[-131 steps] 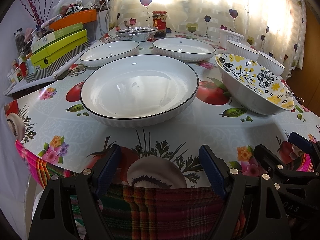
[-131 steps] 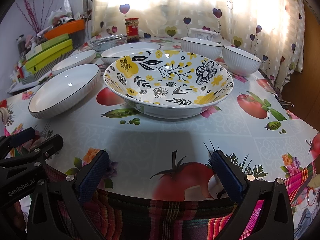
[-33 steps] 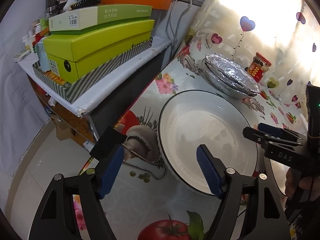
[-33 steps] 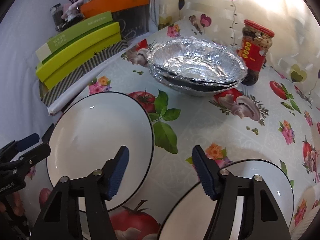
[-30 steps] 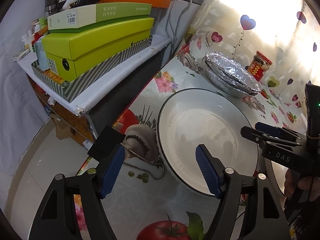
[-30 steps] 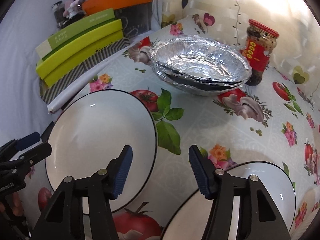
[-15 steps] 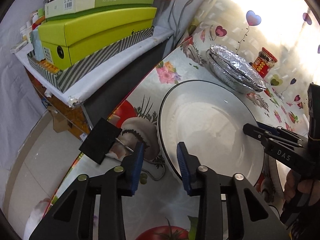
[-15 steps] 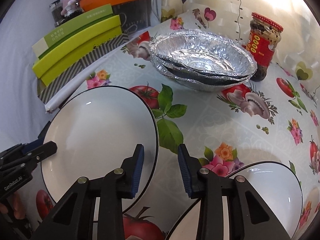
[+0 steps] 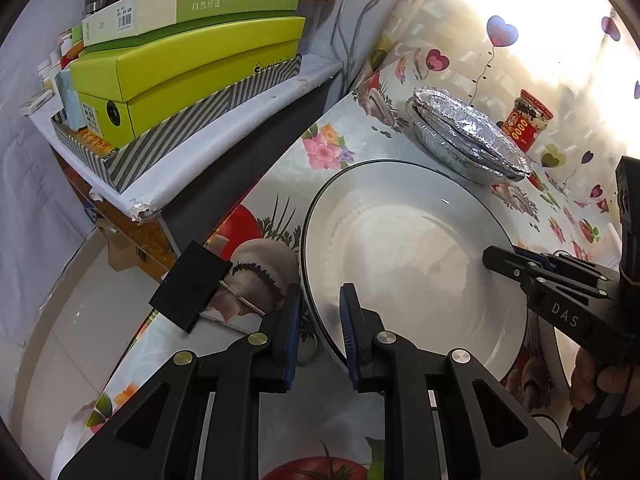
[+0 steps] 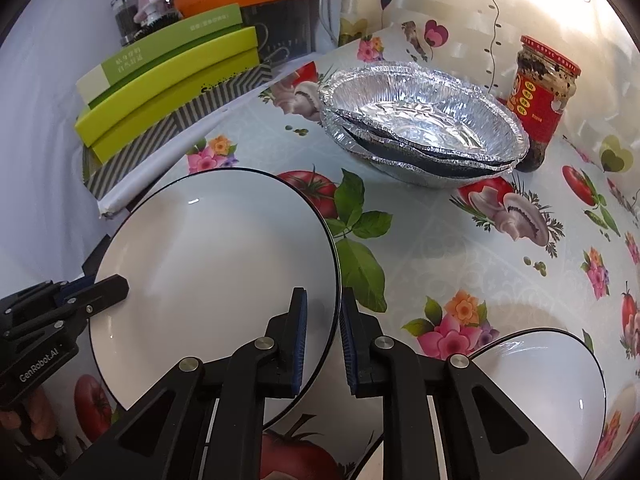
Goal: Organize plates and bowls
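Both tongs, L (image 9: pixel 318 320) & R (image 10: pixel 322 322), clamped on opposite rims of white plate (image 9: pixel 408 248).

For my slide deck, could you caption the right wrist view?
Right gripper and left gripper straddle opposite rims of a white plate, foil pans beyond.

plate (image 9: pixel 408 248): glossy white glazed ceramic
trays (image 10: pixel 420 120): crinkled shiny foil
desk cover (image 10: pixel 460 248): smooth printed plastic
tool pads (image 9: pixel 347 320): ribbed blue rubber
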The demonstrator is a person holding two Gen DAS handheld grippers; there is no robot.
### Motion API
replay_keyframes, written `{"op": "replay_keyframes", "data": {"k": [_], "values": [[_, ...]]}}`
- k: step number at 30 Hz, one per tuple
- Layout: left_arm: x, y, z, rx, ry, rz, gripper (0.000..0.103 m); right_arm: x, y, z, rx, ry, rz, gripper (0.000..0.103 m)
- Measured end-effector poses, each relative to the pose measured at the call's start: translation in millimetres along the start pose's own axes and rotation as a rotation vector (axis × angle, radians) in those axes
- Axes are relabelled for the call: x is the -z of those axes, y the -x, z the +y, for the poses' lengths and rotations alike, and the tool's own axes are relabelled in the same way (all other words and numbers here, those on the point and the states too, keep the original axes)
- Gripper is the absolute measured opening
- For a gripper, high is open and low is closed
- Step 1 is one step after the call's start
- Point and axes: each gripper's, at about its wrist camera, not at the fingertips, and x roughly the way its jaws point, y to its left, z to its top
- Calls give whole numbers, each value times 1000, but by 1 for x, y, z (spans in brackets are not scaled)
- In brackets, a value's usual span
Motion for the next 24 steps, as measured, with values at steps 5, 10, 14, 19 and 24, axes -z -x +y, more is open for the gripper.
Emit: {"op": "replay_keyframes", "data": {"k": [5, 10, 14, 19, 24], "values": [[2, 1, -2, -4, -6, 0, 20, 2, 2, -1, 2, -11, 2, 16], [3, 5, -4, 1, -11, 1, 20, 5, 7, 0, 7, -12, 5, 16], [3, 12, -6, 0, -16, -10, 20, 6, 14, 2, 4, -9, -4, 16], [3, 24, -6, 5, -13, -22, 20, 6, 29, 6, 6, -2, -16, 16], [4, 40, -9, 16, -17, -33, 20, 9, 46, 7, 1, -17, -23, 16]]}}
